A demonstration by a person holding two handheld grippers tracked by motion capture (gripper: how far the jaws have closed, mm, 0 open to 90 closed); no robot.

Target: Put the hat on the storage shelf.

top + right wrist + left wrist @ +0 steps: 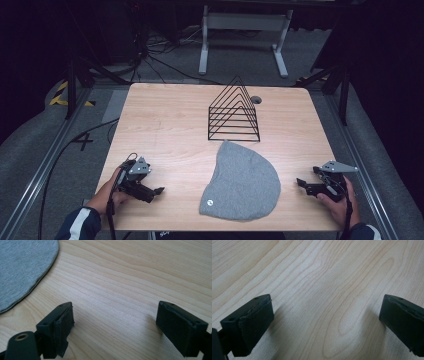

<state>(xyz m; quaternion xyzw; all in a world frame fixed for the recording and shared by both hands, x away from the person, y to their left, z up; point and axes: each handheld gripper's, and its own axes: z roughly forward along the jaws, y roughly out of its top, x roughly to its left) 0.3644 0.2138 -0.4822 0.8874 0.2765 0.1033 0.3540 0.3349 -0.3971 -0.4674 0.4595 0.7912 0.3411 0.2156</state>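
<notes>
A grey knit beanie (242, 181) lies flat on the wooden table (165, 125), near the front edge, with a small round white tag at its lower left. Its rounded edge appears at the upper left of the right gripper view as grey cloth (22, 267). Behind it stands a black wire rack (234, 111) shaped like a row of triangles. My left gripper (159, 191) rests low at the front left, jaws wide apart over bare wood (324, 315). At the front right my right gripper (301, 184) points toward the beanie, open and holding nothing (115, 322).
A round cable hole (256, 100) sits in the table just behind the rack. Beyond the table stand a white frame leg (203, 42) and loose cables on the grey floor. Metal rails run along both sides.
</notes>
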